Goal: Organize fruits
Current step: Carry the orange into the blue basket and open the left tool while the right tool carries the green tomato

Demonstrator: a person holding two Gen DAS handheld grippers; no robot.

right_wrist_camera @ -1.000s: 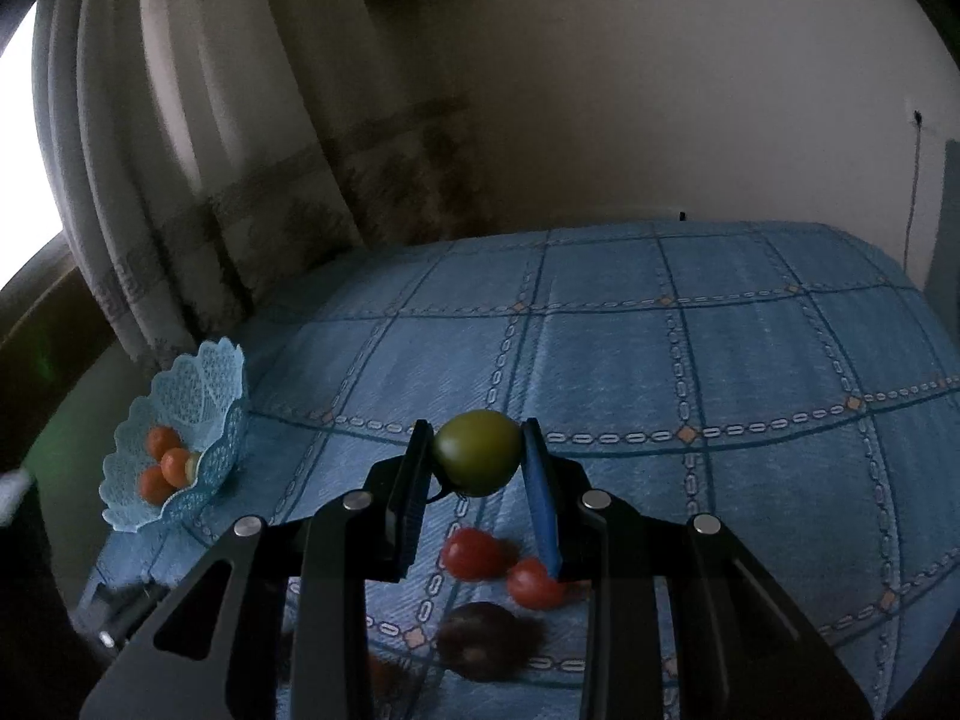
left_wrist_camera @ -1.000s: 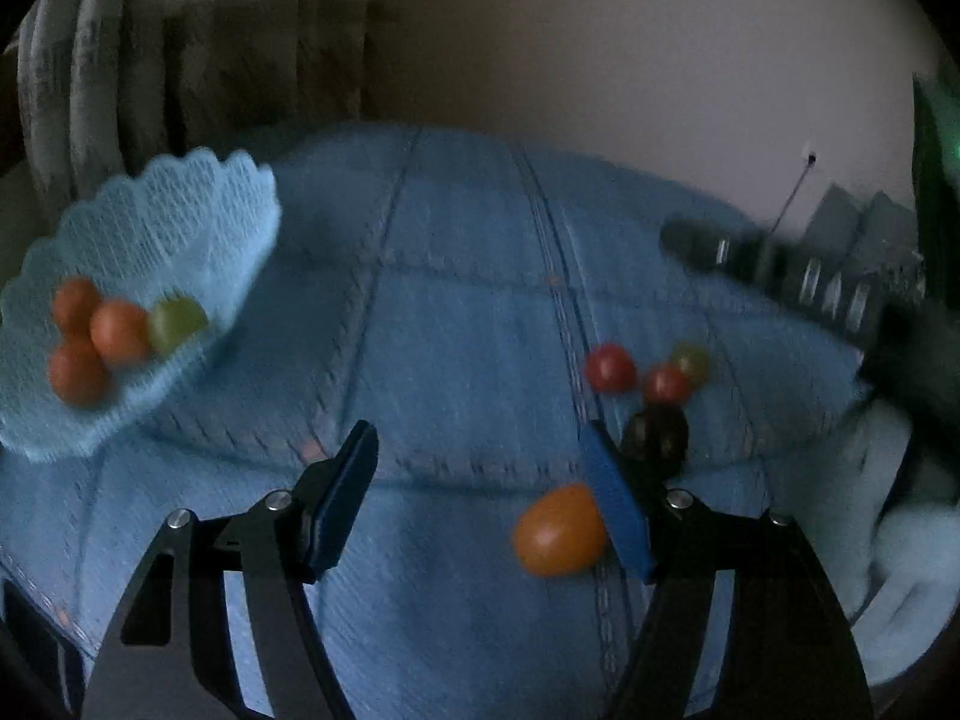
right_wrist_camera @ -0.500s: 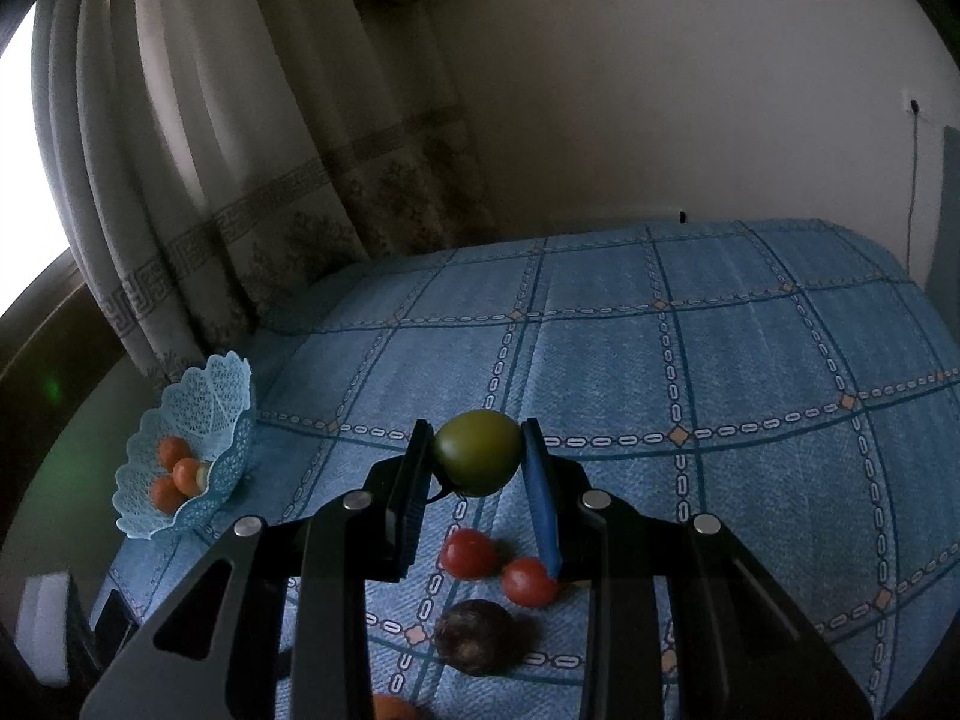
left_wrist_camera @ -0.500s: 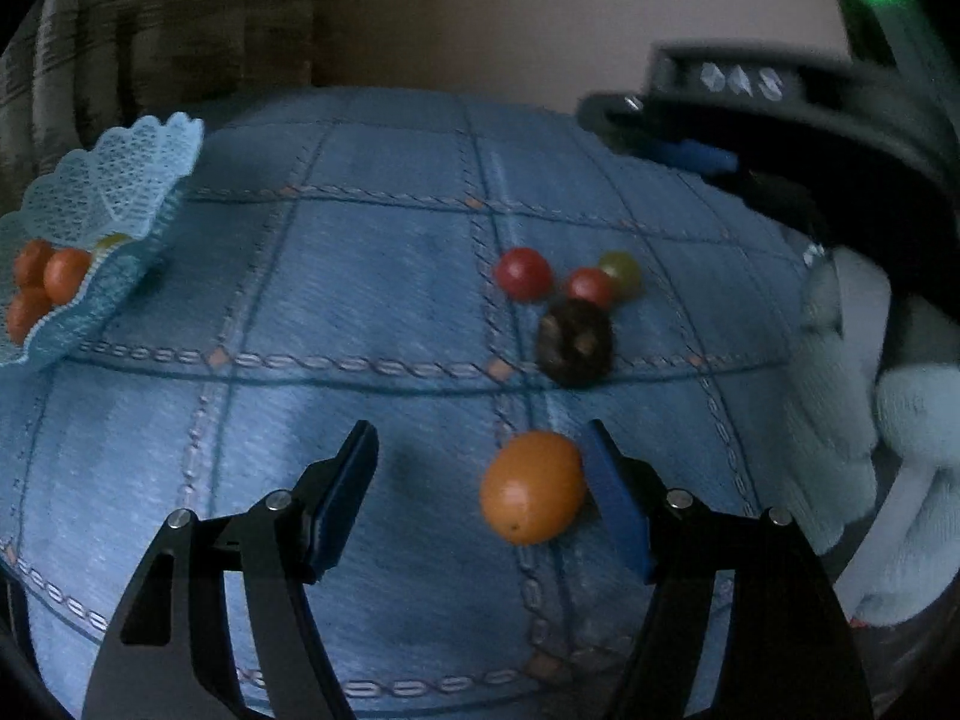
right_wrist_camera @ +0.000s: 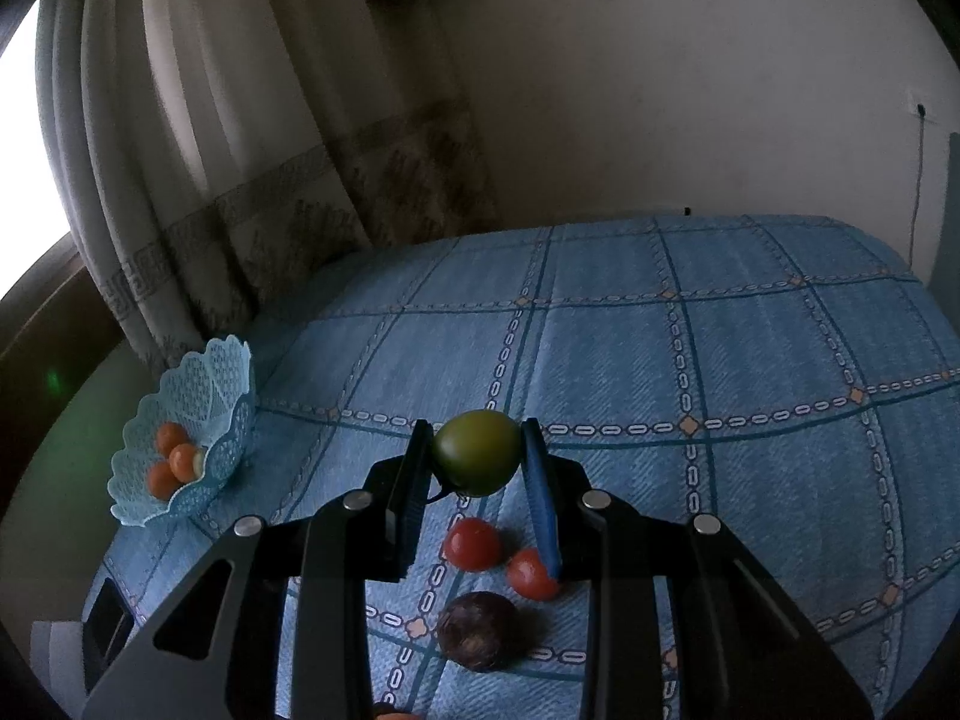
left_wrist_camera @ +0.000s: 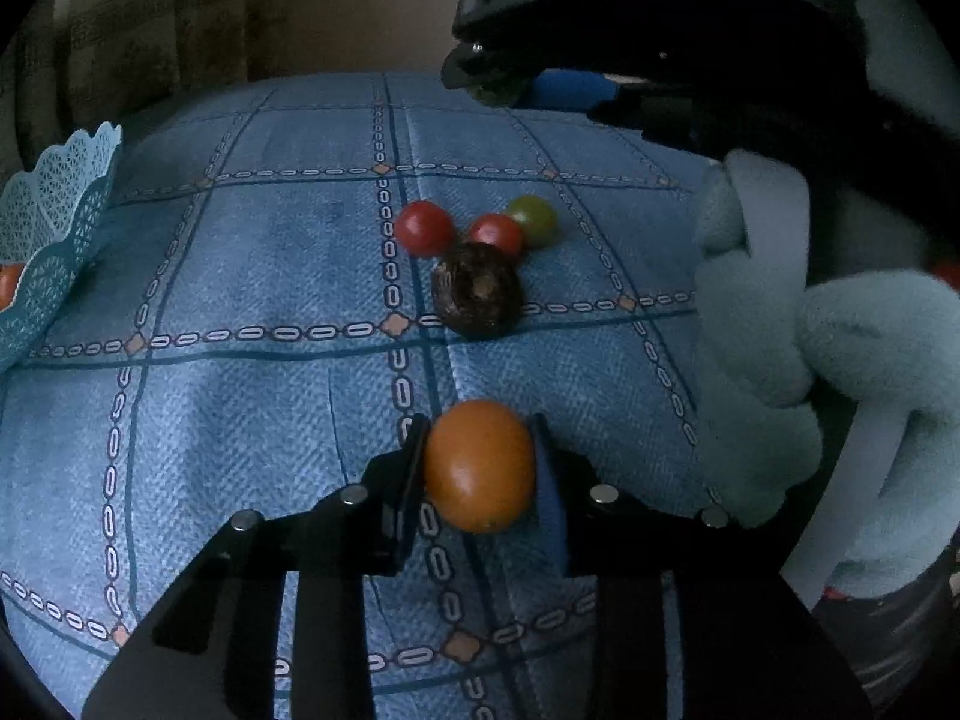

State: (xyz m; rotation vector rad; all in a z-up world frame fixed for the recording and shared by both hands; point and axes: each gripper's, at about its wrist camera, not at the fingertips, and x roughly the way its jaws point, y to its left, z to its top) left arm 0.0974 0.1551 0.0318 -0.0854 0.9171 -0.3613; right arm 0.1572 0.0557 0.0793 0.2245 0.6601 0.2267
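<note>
Blue checked cloth (right_wrist_camera: 750, 360) with chain-pattern lines covers the surface, pale wall and patterned curtain (right_wrist_camera: 198, 192) behind. Left gripper (left_wrist_camera: 480, 468) is clenched on a smooth orange oval fruit (left_wrist_camera: 480, 465), both pads against its sides, long axis roughly upright between them; whether it rests on the cloth or is just clear of it I cannot tell. Right gripper (right_wrist_camera: 477, 462) grips a round green fruit (right_wrist_camera: 477, 459), held well above the cloth. Destination, judging by the task: a light-blue lacy plastic bowl (right_wrist_camera: 234, 420) at the left edge of the cloth, already holding several orange fruits (right_wrist_camera: 174, 459). From both grippers the bowl lies far to the left; in the left wrist view only its scalloped rim shows at the frame's left margin, so the left gripper looks nearer. Cloth between gripper and bowl is bare, nothing blocking a leftward carry. Loose fruit ahead of the left gripper: a dark wrinkled round fruit (left_wrist_camera: 477, 291), two small red round fruits (left_wrist_camera: 425, 227) (left_wrist_camera: 495, 232) touching or nearly touching it, a small green-yellow one (left_wrist_camera: 533, 219) just behind. A pale fuzzy gloved hand (left_wrist_camera: 780, 348) holding the right gripper crowds the right side (collision risk only if that arm swings left at once). Bowl wall is high and slanted; release should come from above.
</note>
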